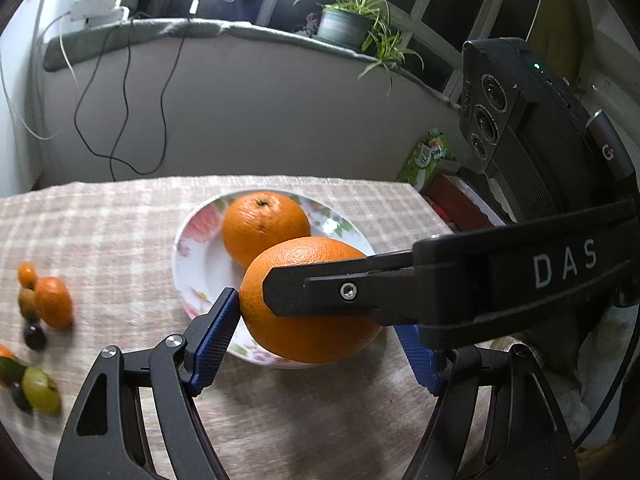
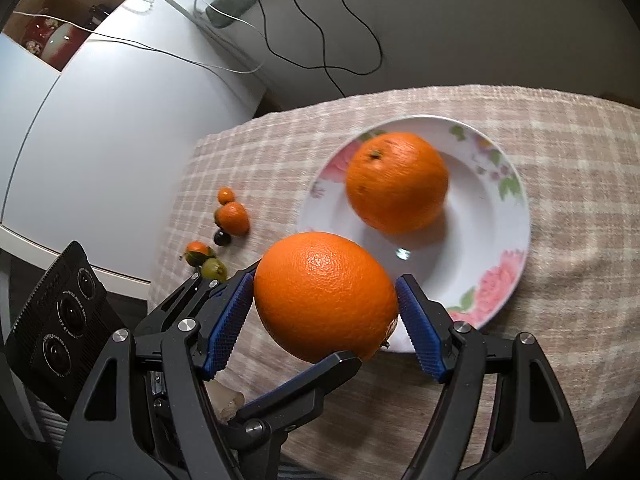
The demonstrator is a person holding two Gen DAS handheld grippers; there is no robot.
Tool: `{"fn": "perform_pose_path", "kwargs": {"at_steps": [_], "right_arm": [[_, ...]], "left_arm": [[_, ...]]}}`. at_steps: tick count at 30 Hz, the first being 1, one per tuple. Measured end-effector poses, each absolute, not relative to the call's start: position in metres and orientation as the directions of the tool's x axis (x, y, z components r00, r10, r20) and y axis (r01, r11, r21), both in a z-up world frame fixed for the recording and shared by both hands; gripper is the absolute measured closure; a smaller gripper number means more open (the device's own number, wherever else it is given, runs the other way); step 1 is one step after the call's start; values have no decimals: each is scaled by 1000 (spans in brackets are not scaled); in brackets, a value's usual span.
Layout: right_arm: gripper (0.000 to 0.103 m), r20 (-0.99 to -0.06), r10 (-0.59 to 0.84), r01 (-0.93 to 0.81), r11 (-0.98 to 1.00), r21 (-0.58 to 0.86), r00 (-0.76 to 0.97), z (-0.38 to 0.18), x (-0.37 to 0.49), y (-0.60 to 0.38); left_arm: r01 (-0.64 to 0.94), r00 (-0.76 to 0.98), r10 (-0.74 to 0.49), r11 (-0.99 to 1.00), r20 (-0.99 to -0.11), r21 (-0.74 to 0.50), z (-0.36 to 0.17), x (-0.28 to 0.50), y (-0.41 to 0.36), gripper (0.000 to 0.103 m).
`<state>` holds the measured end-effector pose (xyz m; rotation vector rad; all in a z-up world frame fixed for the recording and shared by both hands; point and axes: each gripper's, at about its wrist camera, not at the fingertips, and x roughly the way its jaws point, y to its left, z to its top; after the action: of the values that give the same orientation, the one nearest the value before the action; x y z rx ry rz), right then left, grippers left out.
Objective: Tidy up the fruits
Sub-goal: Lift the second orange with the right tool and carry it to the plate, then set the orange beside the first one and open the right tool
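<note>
Pinching held orange (image 2: 324, 300) between both blue pads of right gripper (image 2: 324, 282); jaws closed onto it from 9 and 3 o'clock, contact visible on both sides in right wrist view.

Bracketing same orange with left gripper (image 1: 316, 314): jaws spread about fruit width, 9 o'clock pad touching peel, 3 o'clock pad hidden behind the crossing right finger. Cannot tell whether left actually grips. Left finger tip seen under the fruit at 6 o'clock in right wrist view.

Held orange off the bench (image 2: 580, 160), hanging over near rim of plate (image 2: 500, 248), at its 7 o'clock.

Risks, judged:
- Round, smooth peel; grip apparently narrow, so could squirt out if either pair shifts or squeezes unevenly.
- Two sets of fingers crowded on one fruit; could clash or lever it loose on release.
- Dropping near the rim could tip the plate, or send the fruit rolling off the checked cloth.
- Landing against second orange (image 2: 396, 180) could knock that one toward far rim.

Containers: plate only, floral, holding second orange alone, toward 12 o'clock. Small fruits (image 2: 232, 216) loose on cloth at 9 o'clock, well apart from plate, unsorted.
</note>
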<state>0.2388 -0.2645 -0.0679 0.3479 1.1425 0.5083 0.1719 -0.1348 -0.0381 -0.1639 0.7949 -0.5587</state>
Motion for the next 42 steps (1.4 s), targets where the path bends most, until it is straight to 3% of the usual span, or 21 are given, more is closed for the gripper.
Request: {"fn": "perform_pose_path", "kwargs": {"at_steps": [24, 33, 42], "right_arm": [[27, -814, 477, -250, 876, 412, 332, -85, 249, -289], [27, -826, 388, -286, 914, 289, 408, -72, 249, -279], [26, -798, 404, -263, 912, 314, 447, -57, 247, -292]], "left_arm": [[403, 519, -542, 837, -662, -370, -60, 192, -169, 27], [408, 533, -515, 851, -671, -330, -60, 190, -173, 27], [404, 539, -505, 857, -674, -318, -56, 183, -163, 26]]}}
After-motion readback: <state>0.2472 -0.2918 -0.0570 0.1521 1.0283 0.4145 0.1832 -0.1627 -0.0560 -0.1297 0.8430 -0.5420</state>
